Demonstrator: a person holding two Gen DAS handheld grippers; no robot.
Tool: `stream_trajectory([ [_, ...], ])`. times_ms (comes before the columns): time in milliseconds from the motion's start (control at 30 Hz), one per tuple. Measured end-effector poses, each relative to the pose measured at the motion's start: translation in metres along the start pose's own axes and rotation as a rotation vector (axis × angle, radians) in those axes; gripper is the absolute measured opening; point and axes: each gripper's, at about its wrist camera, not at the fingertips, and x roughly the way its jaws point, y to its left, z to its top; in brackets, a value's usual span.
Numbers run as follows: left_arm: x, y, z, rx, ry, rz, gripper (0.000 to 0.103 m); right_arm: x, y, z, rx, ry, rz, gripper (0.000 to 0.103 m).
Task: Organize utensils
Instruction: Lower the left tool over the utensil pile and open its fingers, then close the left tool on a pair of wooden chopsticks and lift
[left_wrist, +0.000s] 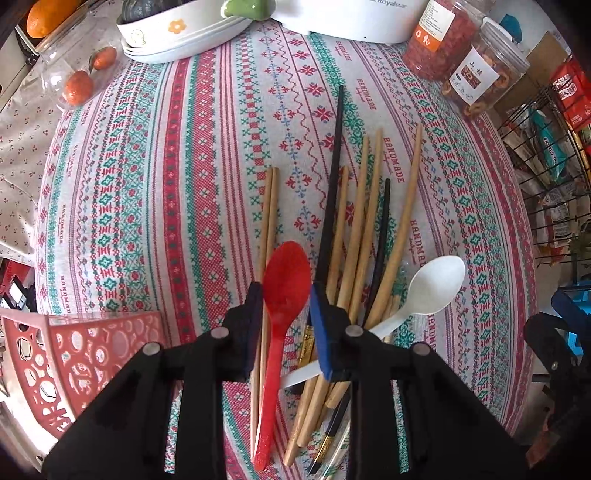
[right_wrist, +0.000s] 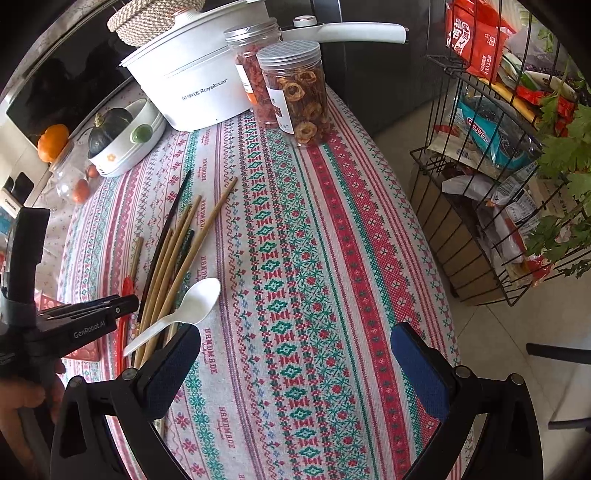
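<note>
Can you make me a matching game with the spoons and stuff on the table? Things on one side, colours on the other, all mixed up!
Things:
1. spoon between the left gripper fingers
2. spoon lying across the chopsticks
3. longest chopstick
4. cut-out basket

Colours:
A. black
B. pinkish red with holes
C. white
D. bright red

Pairs: 1-D, 2-C, 3-A, 4-B
</note>
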Motion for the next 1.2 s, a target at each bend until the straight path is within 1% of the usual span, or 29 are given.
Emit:
stream_trajectory([
  [100, -0.026, 0.002, -0.010, 0.012, -0.073, -0.035, 0.028, 0.005, 0.001, 0.001, 0.006, 0.009, 0.007, 0.103],
  [167, -0.045, 0.010, -0.021, 0.019, -0.124, -0.068, 0.028, 0.011, 0.002, 0.002, 0.019, 0.020, 0.031, 0.103],
  [200, -0.055, 0.013, -0.027, 0.018, -0.150, -0.087, 0.007, 0.014, 0.002, 0.002, 0.029, 0.028, 0.052, 0.103],
  [233, -0.065, 0.022, -0.037, 0.021, -0.171, -0.104, 0.003, 0.017, 0.004, 0.002, 0.038, 0.037, 0.073, 0.103],
  [300, -0.080, 0.034, -0.045, 0.015, -0.222, -0.135, 0.003, 0.022, 0.007, 0.002, 0.055, 0.052, 0.106, 0.103],
  [333, -0.092, 0.035, -0.056, 0.012, -0.244, -0.148, 0.003, 0.024, 0.009, 0.002, 0.064, 0.056, 0.120, 0.101],
  [367, -0.093, 0.038, -0.057, 0.006, -0.263, -0.162, 0.003, 0.027, 0.011, 0.002, 0.072, 0.059, 0.135, 0.099],
  [433, -0.102, 0.044, -0.071, 0.001, -0.270, -0.196, 0.003, 0.031, 0.016, 0.003, 0.080, 0.067, 0.170, 0.084],
  [500, -0.102, 0.049, -0.073, 0.012, -0.261, -0.208, 0.003, 0.037, 0.021, 0.004, 0.089, 0.079, 0.197, 0.077],
  [567, -0.093, 0.055, -0.069, 0.008, -0.248, -0.213, 0.009, 0.042, 0.023, 0.003, 0.108, 0.082, 0.228, 0.071],
  [600, -0.088, 0.056, -0.067, 0.001, -0.241, -0.221, 0.019, 0.045, 0.025, 0.003, 0.120, 0.084, 0.247, 0.064],
  [633, -0.088, 0.057, -0.067, -0.009, -0.239, -0.227, 0.032, 0.048, 0.027, 0.003, 0.127, 0.087, 0.264, 0.057],
  [700, -0.081, 0.062, -0.061, -0.020, -0.235, -0.237, 0.046, 0.053, 0.033, 0.003, 0.130, 0.090, 0.293, 0.049],
  [733, -0.080, 0.061, -0.059, -0.022, -0.229, -0.235, 0.049, 0.057, 0.038, 0.004, 0.128, 0.093, 0.300, 0.045],
  [900, -0.075, 0.056, -0.050, -0.022, -0.194, -0.220, 0.053, 0.068, 0.049, 0.008, 0.113, 0.086, 0.312, 0.032],
  [1000, -0.069, 0.051, -0.041, -0.021, -0.180, -0.204, 0.054, 0.075, 0.046, 0.009, 0.115, 0.095, 0.314, 0.026],
  [1100, -0.060, 0.045, -0.032, -0.022, -0.153, -0.182, 0.054, 0.076, 0.043, 0.009, 0.111, 0.082, 0.321, 0.021],
  [1133, -0.056, 0.043, -0.029, -0.023, -0.142, -0.173, 0.054, 0.076, 0.042, 0.009, 0.103, 0.080, 0.323, 0.013],
  [1200, -0.048, 0.039, -0.023, -0.025, -0.122, -0.151, 0.054, 0.077, 0.041, 0.010, 0.091, 0.087, 0.320, 0.008],
])
